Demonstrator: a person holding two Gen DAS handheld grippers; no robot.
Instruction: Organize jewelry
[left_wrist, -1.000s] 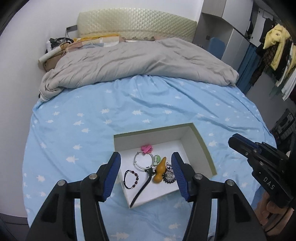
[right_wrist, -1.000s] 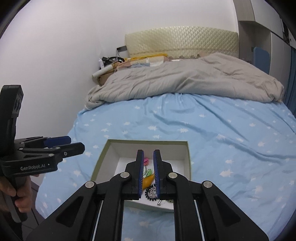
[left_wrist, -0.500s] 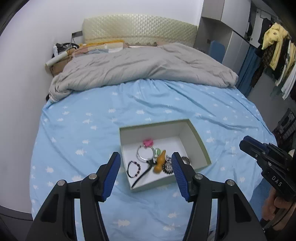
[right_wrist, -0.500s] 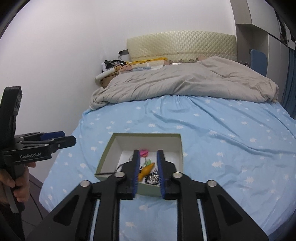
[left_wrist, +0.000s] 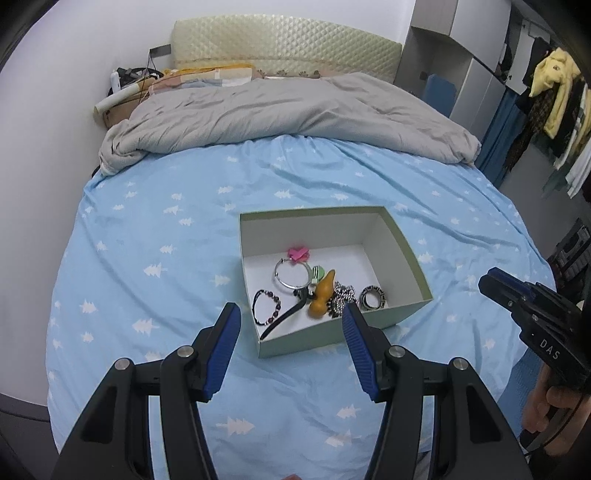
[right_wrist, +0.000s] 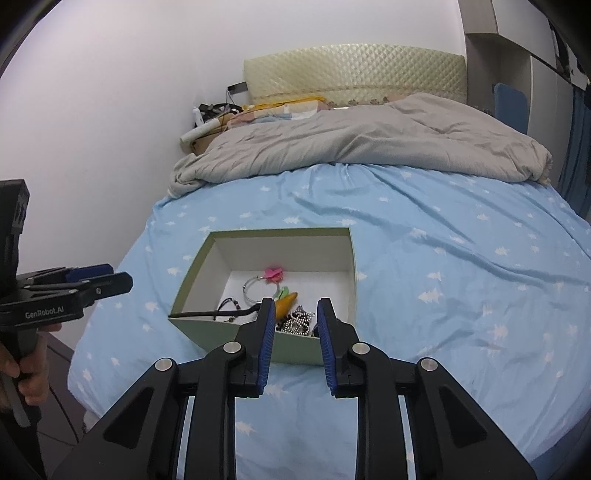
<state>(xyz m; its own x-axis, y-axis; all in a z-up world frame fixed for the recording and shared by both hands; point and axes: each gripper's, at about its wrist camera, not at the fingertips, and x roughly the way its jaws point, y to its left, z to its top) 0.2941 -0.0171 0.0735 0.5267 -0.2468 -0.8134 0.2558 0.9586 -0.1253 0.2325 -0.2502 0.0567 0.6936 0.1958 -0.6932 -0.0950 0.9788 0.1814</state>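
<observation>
An open pale green box (left_wrist: 314, 212) sits on the blue star-print sheet. It holds a pink bow clip (left_wrist: 298, 253), a silver bangle (left_wrist: 293, 275), an orange clip (left_wrist: 323, 297), a dark beaded bracelet (left_wrist: 267, 306), a black strap (left_wrist: 284, 319), a sparkly bead cluster (left_wrist: 341, 299) and a patterned ring (left_wrist: 373, 297). My left gripper (left_wrist: 291, 308) hangs open just short of the box's near wall, with nothing between its pads. My right gripper (right_wrist: 295, 302) is over the near edge of the box (right_wrist: 280, 230); its jaws are opening and hold nothing.
A rumpled grey duvet (left_wrist: 288, 110) covers the far half of the bed, below a quilted headboard (left_wrist: 284, 44). Clutter (left_wrist: 125, 85) lies at the far left corner by the wall. Clothes (left_wrist: 554, 96) hang at the right. Bare sheet surrounds the box.
Both grippers have drawn back from over the box towards the near edge of the bed. The right jaws, shut a second ago, have parted.
</observation>
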